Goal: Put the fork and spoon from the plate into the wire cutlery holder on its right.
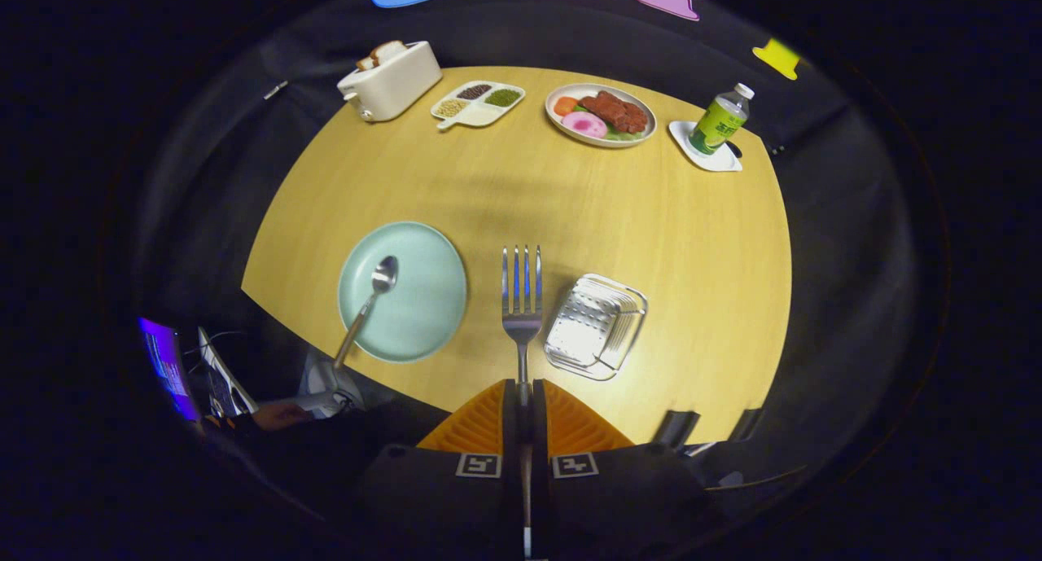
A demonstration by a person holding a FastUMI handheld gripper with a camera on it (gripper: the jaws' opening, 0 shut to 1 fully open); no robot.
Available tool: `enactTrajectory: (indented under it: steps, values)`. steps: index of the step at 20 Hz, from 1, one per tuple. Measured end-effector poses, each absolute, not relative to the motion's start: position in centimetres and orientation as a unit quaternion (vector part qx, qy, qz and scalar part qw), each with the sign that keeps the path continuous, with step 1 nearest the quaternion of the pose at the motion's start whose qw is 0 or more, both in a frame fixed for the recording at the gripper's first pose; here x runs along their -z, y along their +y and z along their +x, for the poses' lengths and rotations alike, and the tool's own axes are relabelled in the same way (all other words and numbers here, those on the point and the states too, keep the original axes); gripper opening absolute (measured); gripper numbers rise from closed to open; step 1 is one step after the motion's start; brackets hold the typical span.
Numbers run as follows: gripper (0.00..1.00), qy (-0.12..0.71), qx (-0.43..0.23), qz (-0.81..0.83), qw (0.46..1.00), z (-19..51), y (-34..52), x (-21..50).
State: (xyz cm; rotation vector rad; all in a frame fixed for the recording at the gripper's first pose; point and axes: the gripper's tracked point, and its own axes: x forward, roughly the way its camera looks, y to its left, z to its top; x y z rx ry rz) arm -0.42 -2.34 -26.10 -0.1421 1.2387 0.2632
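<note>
— Can you read any label?
— On the bottle (pixel 720 121) at 1 o'clock, it is too small for me.
— And the tongs?
— My gripper (pixel 522 398) is pressed together, pinching the fork (pixel 521 300) handle. The spoon (pixel 368 303) lies on the plate (pixel 415 317) at 10 o'clock; the wire cutlery holder (pixel 596 326) stands at 2 o'clock.

A light wooden table (pixel 651 219) with a curved edge stands before the black cloth wall (pixel 838 186); at its far rim, from eleven to one o'clock, sit a cream toaster (pixel 391 81) with bread, a divided snack tray (pixel 479 103), a plate of food (pixel 601 115) and a green bottle (pixel 720 121) on a white coaster (pixel 707 155); a lit screen (pixel 167 367) glows at eight o'clock.
</note>
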Motion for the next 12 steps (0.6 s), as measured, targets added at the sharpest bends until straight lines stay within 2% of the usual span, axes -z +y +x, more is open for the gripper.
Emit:
enactTrajectory:
  steps: [7,12]
  values:
    - [0.08,0.703,-0.129,-0.113,0.690,-1.7,-7.6,29.3]
    - [0.08,0.761,-0.118,-0.132,0.625,-0.7,-8.2,30.9]
